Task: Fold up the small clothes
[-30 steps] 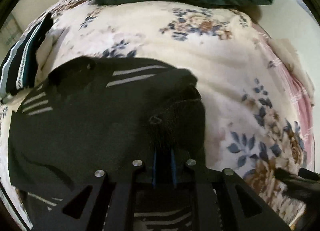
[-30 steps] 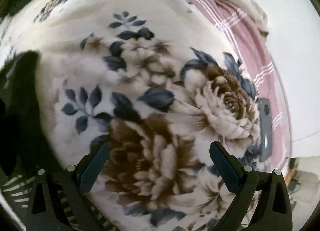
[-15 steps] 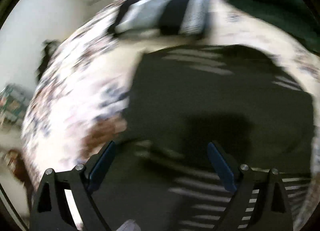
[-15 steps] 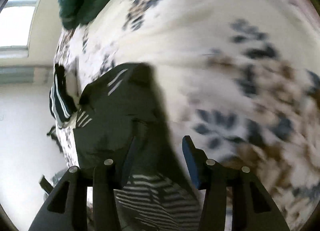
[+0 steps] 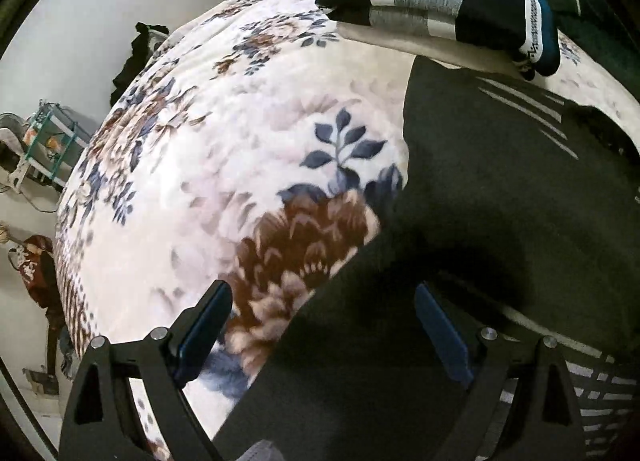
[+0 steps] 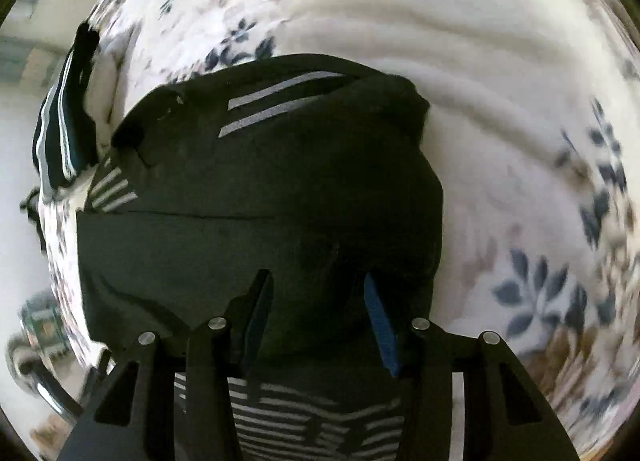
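A black garment with white stripes [image 5: 500,201] lies partly folded on the floral blanket [image 5: 240,141]. My left gripper [image 5: 324,321] points steeply down over the garment's left edge. Its jaws stand wide open, one finger [image 5: 204,325] over the brown flower and the other over black cloth, neither pressing on anything. In the right wrist view the same garment [image 6: 280,181] fills the middle. My right gripper [image 6: 318,301] hangs over its near right part with the jaws about half apart. Black cloth lies under the gap, and the blue pads do not visibly pinch it.
A folded black, grey and white striped piece [image 5: 440,9] rests on a cream one at the far edge, with a dark green garment [image 5: 580,1] beside it. Striped fabric [image 6: 300,421] shows beneath the right gripper. A shelf [image 5: 40,141] stands beyond the bed's left side.
The left gripper let go of the black cloth, opened wide and swung to the garment's left edge. The right gripper moved from bare blanket onto the garment, and its jaws narrowed.
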